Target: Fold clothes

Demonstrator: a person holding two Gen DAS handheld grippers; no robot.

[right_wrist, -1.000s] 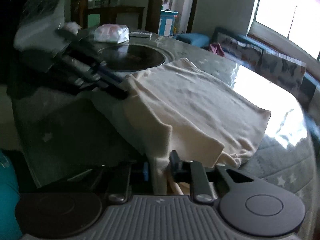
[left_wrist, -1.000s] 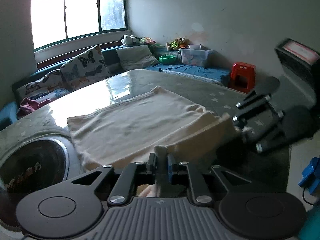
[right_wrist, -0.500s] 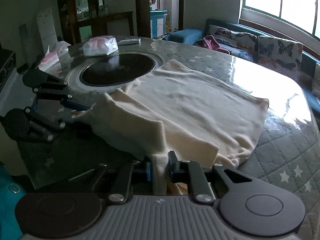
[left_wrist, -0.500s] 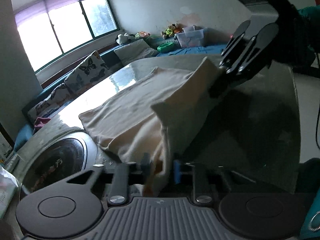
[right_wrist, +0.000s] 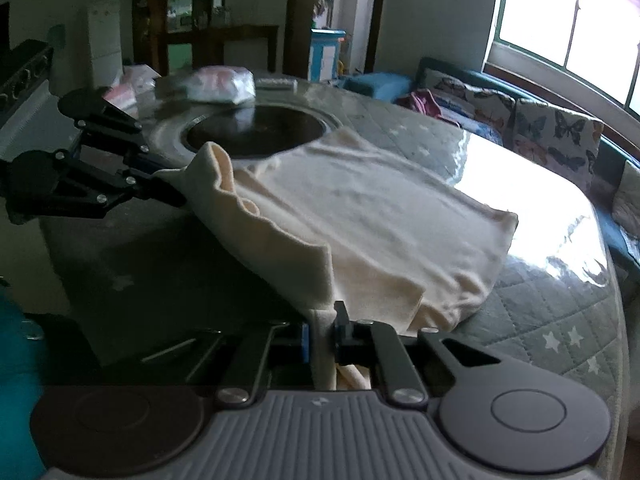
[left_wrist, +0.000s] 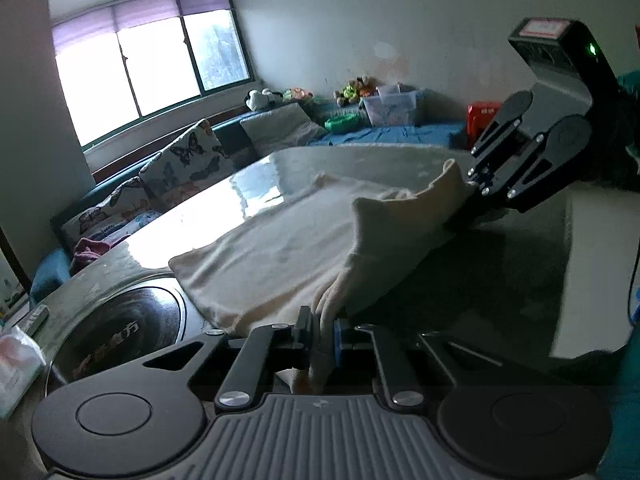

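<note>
left wrist view shows the left hand-held gripper (left_wrist: 320,330) pinching one near corner of the cream cloth (left_wrist: 288,240), the right hand-held gripper (right_wrist: 320,330) pinching the other; the rest lies ahead on the desk (right_wrist: 560,320), so both must carry the raised edge forward together

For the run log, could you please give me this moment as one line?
stage: mid-fold | left gripper: shut on cream garment | right gripper: shut on cream garment | near edge lifted, rest on table

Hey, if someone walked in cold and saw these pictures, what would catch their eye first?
A cream cloth spread over the quilted table, its near edge lifted by the left tool and the right tool, each pinching a corner. Behind it, a dark round inset in the tabletop and a bright window.
</note>
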